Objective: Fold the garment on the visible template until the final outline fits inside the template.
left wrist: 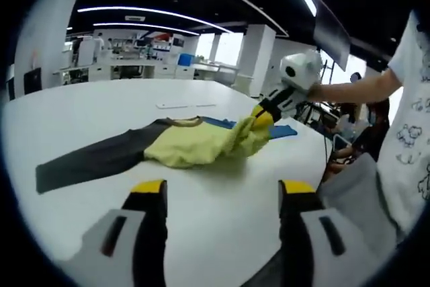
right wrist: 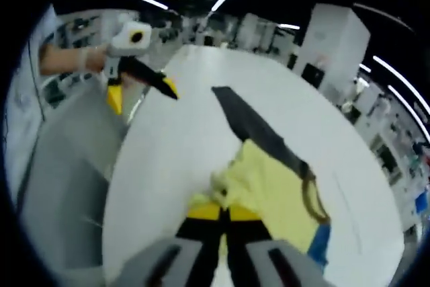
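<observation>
We see the garment (left wrist: 195, 142), yellow in the body with a dark grey sleeve stretched out to one side, lying on the white counter (left wrist: 101, 109), partly covering a blue template (left wrist: 282, 131) whose edge peeks out beneath it. In the left gripper view, our left tongs (left wrist: 223, 199) stand wide apart above bare counter, near the garment but not touching it. Our right tongs (right wrist: 225, 214) are pressed together on a bunched yellow edge of the garment, lifting a fold of it; the same tongs show in the left gripper view at the garment's far end. A person's arm (left wrist: 349, 89) holds that gripper.
</observation>
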The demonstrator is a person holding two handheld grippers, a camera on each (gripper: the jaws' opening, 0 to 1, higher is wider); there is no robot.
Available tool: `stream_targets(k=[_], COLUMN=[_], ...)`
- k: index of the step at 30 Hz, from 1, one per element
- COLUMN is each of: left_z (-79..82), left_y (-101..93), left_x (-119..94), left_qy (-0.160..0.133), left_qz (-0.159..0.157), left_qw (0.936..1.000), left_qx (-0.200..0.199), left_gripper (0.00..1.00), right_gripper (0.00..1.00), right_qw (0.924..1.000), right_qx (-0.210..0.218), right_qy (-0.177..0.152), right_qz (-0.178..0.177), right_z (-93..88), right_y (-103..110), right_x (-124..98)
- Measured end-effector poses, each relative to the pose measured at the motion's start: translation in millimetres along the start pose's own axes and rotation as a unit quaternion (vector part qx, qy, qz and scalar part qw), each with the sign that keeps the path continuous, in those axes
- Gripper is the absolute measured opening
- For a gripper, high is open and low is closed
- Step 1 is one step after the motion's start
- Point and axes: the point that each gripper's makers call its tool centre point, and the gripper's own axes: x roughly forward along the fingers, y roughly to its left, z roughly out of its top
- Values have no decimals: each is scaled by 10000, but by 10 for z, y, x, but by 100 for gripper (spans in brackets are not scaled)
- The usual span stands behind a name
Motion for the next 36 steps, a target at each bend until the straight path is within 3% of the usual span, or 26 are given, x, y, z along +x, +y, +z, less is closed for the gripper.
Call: stream_targets(k=[7, 13, 16, 20, 27, 36], left_z=[-35, -71, -70, -62, -66, -111], left_y=[-3, 10, -1, 8, 40, 58], left_x=[25, 46, 63, 102, 166, 245], left_qy=[30, 75, 88, 104, 138, 199], left_qz=[-16, -24, -29, -49, -96, -132], left_qw=[10000, 9999, 9999, 9998, 9996, 9993], left_qx=[-42, -101, -127, -167, -222, -304], left_gripper=[62, 61, 61, 61, 60, 60], right_gripper=[0, 0, 0, 0, 0, 0], right_qw=[9983, 9896, 9815, 9740, 9609, 9540], right_qx=[379, 1108, 1505, 1791, 2162, 2293], right_qy=[-19, 95, 166, 253, 503, 775], right_qz=[-449, -907, -1173, -1364, -1658, -1770], right_z=[89, -67, -203, -333, -606, -866], right_y=[-510, -910, -1173, -1378, -1606, -1685], right_x=[33, 152, 230, 314, 433, 532])
